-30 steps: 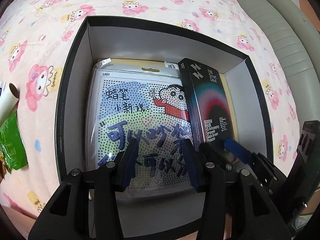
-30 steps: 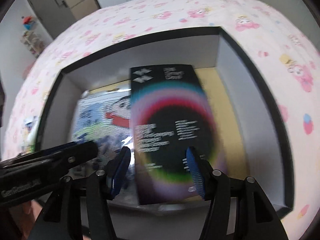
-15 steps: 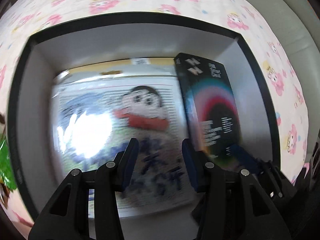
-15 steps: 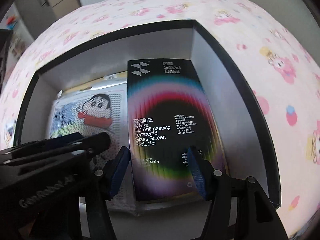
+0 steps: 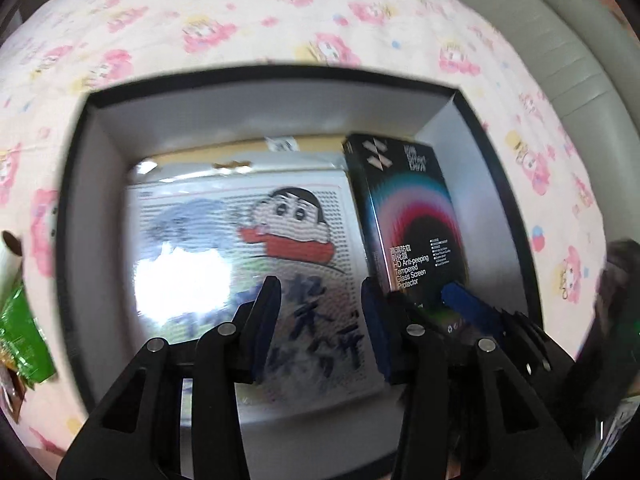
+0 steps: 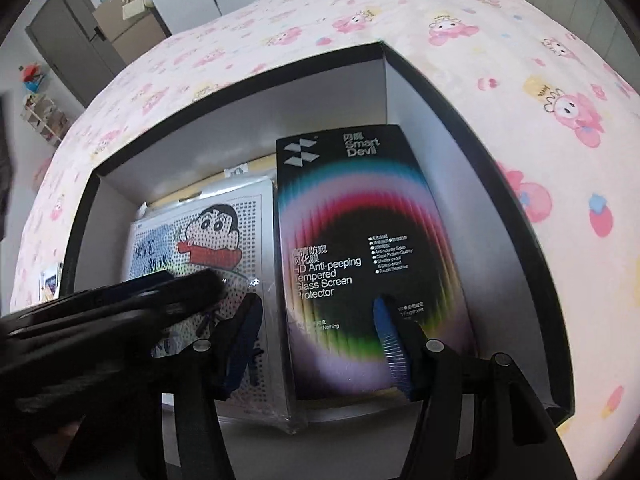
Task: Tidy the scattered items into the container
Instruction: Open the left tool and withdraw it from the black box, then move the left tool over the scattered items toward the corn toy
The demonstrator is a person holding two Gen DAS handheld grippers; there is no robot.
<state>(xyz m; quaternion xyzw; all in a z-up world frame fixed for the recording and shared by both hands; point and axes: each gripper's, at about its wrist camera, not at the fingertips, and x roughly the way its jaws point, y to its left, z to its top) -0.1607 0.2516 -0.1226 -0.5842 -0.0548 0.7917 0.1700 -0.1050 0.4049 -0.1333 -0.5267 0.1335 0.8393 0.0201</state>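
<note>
A black-rimmed open box (image 5: 76,208) (image 6: 460,104) lies on a pink cartoon-print sheet. Inside it lie a cartoon-printed flat pack (image 5: 248,248) (image 6: 208,240) on the left and a black screen protector box (image 5: 412,224) (image 6: 352,248) on the right, tilted against the pack. My left gripper (image 5: 320,304) is open and empty above the pack's near edge. My right gripper (image 6: 316,332) is open, its fingers straddling the near end of the black box without closing on it. The right gripper's blue fingertips (image 5: 468,304) show in the left wrist view beside the black box.
A green snack packet (image 5: 20,336) and a white tube (image 5: 10,260) lie on the sheet left of the box. A grey padded headboard (image 5: 580,52) runs at the right. The left gripper's body (image 6: 100,320) crosses the right wrist view. A door and shelves stand far back (image 6: 80,40).
Both grippers have drawn back and up a little from the box, so more of its far rim shows. The black box stays resting where it was, tilted against the pack.
</note>
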